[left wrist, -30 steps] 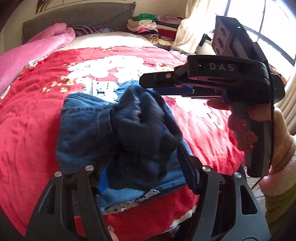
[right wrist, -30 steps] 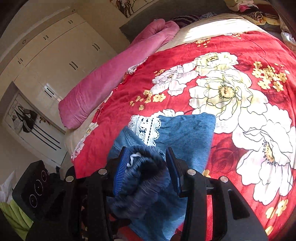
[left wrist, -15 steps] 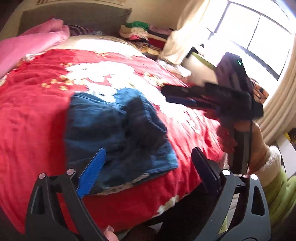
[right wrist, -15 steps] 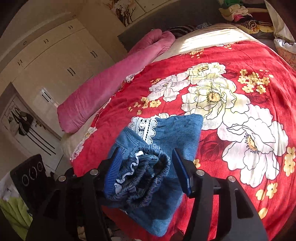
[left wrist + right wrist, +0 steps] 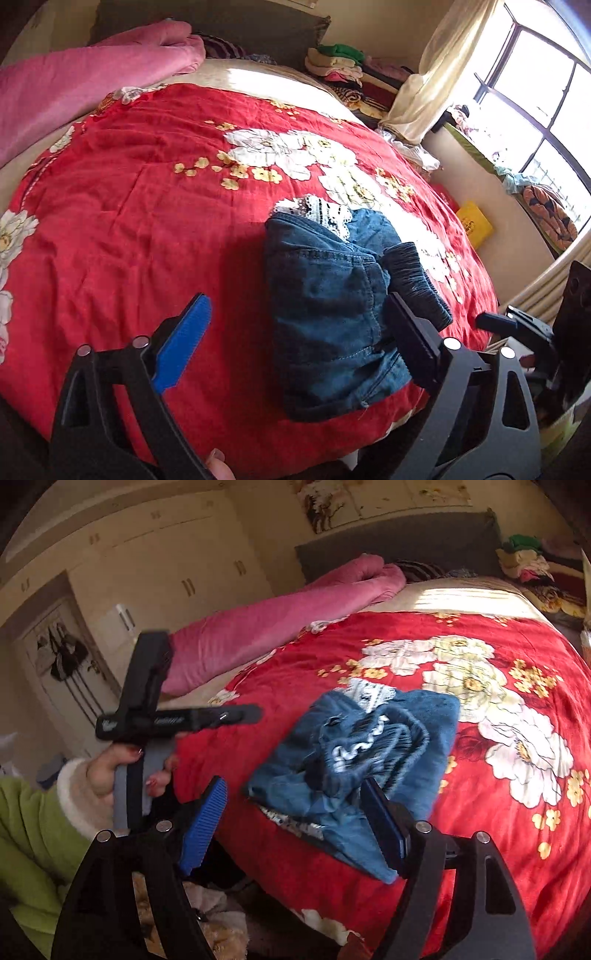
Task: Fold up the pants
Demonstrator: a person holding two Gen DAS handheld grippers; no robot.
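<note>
A: Where are the denim pants (image 5: 332, 314)?

B: Folded into a bundle near the foot edge of the bed (image 5: 129, 221). Both claws, left claw (image 5: 295, 343) and right claw (image 5: 295, 823), have just been opening; nothing sits between them.

A: Next?

B: Probably tidying the bunched waistband (it looks lumpy). The pink blanket (image 5: 277, 627) lies well apart; nothing blocks.

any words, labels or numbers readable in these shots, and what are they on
Nothing reads clearly.
Yellow packet on the floor beside the bed: dark print, too small to read.
Left gripper seen from the right wrist camera: pale lettering along its side, too blurred to read.
Folded pants: no label visible.
</note>
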